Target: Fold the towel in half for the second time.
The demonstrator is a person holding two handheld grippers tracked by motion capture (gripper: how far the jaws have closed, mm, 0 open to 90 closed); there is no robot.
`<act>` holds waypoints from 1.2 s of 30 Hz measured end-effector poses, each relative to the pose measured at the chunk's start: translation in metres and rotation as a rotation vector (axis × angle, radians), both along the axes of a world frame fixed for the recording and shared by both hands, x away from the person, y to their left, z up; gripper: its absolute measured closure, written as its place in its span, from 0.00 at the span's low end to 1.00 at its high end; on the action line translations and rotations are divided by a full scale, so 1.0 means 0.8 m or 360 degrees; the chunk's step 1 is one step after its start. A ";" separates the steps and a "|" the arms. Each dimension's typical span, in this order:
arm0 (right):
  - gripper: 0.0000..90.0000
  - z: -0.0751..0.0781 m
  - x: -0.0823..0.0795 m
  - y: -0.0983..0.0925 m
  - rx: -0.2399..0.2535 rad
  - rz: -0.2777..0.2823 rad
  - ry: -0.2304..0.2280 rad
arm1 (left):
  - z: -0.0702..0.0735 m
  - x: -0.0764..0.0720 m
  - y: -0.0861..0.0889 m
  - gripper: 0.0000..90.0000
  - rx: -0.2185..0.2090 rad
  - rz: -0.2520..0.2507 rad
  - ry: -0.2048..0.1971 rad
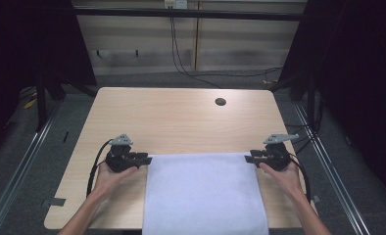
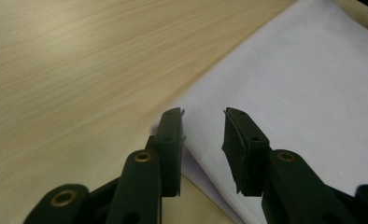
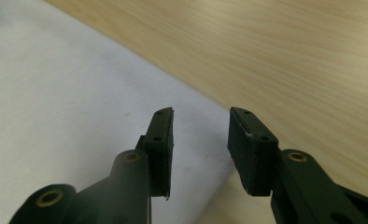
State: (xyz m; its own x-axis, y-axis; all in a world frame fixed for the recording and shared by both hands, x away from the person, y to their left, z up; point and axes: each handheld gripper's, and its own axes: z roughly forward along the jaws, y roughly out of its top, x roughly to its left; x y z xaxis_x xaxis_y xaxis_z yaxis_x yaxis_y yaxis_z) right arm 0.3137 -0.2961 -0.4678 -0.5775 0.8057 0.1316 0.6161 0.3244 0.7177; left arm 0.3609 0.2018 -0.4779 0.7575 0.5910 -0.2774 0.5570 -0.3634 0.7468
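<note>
Black jaws rise from the bottom of both gripper views, and on each gripper we see them standing apart with a clear gap and nothing pressed between the pads. Our left gripper (image 2: 203, 126) hangs over the corner of the white rectangular cloth (image 2: 285, 93); its left jaw sits at the cloth's edge, where a folded layer shows beneath, and the cloth runs off to the upper right of that frame. Our right gripper (image 3: 201, 123) hovers over the opposite corner, white cloth (image 3: 56, 93) spreading to the left and upper left of the frame and bare wood to the right. In the high view the left gripper (image 1: 143, 158) lies in the lower left, its jaw tips just at the cloth's far left corner, and the right gripper (image 1: 251, 158) in the lower right, tips just at the far right corner. Each is held in a hand coming up from the bottom edge, a black cable trailing back along the wrist and a grey three-cornered plate on top. Between them the cloth (image 1: 203, 196) lies flat and smooth, reaching to the bottom edge of the frame. It rests on the near half of the light wooden table (image 1: 181, 117), whose far half is bare save a small round dark hole (image 1: 220, 102) in the upper right.
</note>
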 end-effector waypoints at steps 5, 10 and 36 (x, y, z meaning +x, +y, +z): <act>0.66 -0.011 0.026 -0.009 0.0047 -0.0022 0.0012 | -0.006 0.017 0.000 0.65 -0.0004 -0.0007 0.0043; 0.65 -0.028 0.039 -0.007 0.0031 -0.0003 0.0048 | -0.014 0.021 0.004 0.61 0.0029 0.0016 0.0035; 0.95 0.060 0.072 -0.011 0.0138 -0.0115 -0.0189 | 0.066 0.070 -0.013 0.96 -0.0104 0.0019 -0.0164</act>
